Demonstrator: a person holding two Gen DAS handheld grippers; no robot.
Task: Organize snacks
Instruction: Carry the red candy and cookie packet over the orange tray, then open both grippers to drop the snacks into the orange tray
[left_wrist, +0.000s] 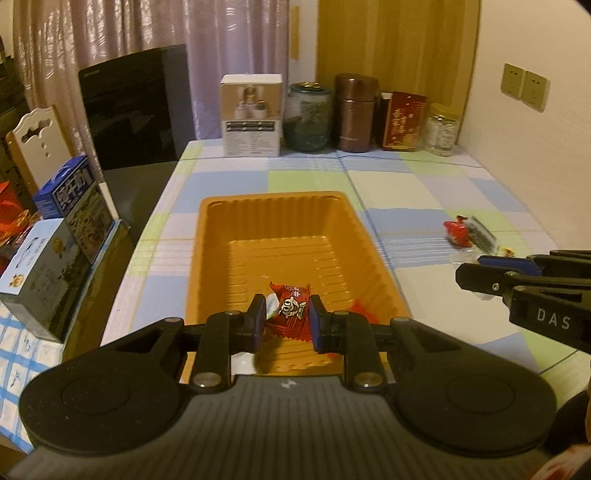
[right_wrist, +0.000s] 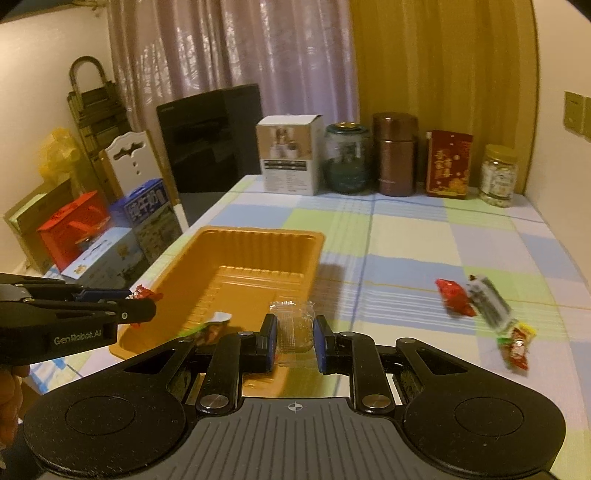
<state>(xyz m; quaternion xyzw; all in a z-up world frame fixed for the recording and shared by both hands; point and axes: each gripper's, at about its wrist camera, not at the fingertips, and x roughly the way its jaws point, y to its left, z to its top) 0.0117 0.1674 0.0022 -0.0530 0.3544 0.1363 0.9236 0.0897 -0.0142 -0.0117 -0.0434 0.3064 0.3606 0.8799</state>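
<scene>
Black plastic left gripper (left_wrist: 287, 320), blue pads on its jaws, is seen clamped on a crinkled red foil candy wrapper printed with a cartoon face (left_wrist: 291, 314), held above the near end of a ribbed rectangular orange plastic tray (left_wrist: 273, 206). Beside it, the matching right gripper (right_wrist: 295, 338) is closed on a small clear plastic-wrapped snack with pale brown contents (right_wrist: 293, 325), carried over the tray's near right corner. "Gen Robot.AI" is read on the left tool's side and "DAS" on the right's. One green-and-white packet (right_wrist: 214, 325) is shown lying inside the tray. Three loose snacks, a red wrapper (right_wrist: 454, 297), a silver-grey sachet (right_wrist: 489, 302) and a red-yellow packet (right_wrist: 517, 347), are left on the pastel checked tablecloth (right_wrist: 424, 240), well to the tray's right.
</scene>
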